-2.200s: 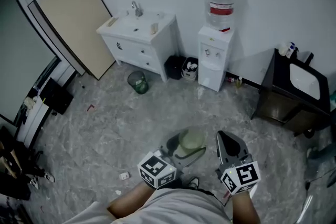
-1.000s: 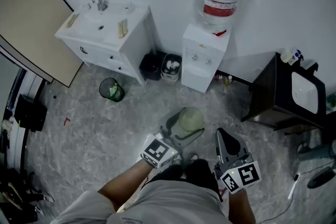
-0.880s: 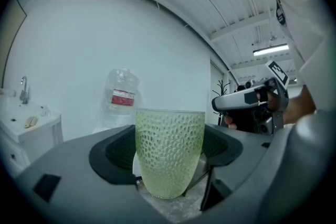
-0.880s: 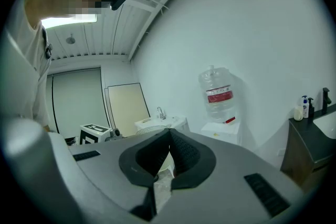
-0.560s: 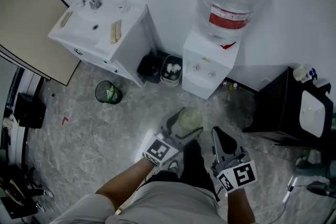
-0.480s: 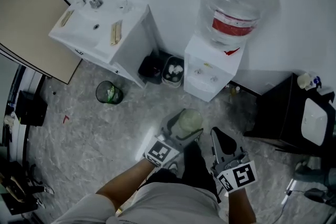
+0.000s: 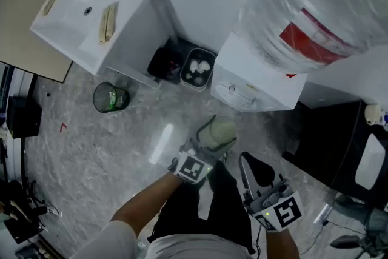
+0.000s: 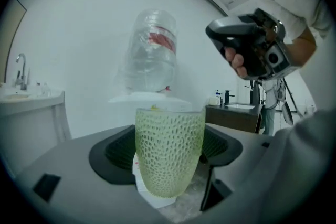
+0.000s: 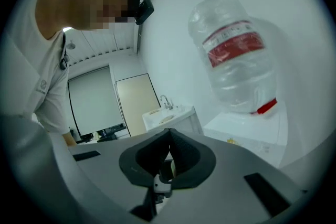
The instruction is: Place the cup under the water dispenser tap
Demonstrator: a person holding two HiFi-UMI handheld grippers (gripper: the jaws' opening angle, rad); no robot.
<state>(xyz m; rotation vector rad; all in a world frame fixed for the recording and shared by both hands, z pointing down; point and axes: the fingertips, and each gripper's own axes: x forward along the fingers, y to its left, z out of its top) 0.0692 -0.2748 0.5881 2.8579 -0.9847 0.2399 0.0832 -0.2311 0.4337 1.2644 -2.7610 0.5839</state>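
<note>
A pale green dimpled cup [image 7: 219, 130] stands upright between the pads of my left gripper [image 7: 209, 141], which is shut on it. In the left gripper view the cup [image 8: 169, 149] fills the middle, with the dispenser's big water bottle [image 8: 151, 50] behind it. The white water dispenser [image 7: 260, 79] stands just beyond the cup, its taps [image 7: 237, 91] on the front face above it and its bottle [image 7: 327, 9] looming large. My right gripper [image 7: 257, 170] hangs lower right of the cup, shut with its tips touching and nothing in them [image 9: 169, 136]. The bottle [image 9: 236, 55] shows to its right.
A white sink cabinet [image 7: 97, 15] stands left of the dispenser. A black bin [image 7: 167, 63] and a small bin [image 7: 199, 68] sit between them, and a green-lined waste basket [image 7: 110, 97] stands on the marbled floor. A dark cabinet with a basin [image 7: 345, 142] is at the right.
The view has closed in on the dispenser, whose bottle now looms much larger. Both grippers and the held cup have moved forward and down toward its front.
</note>
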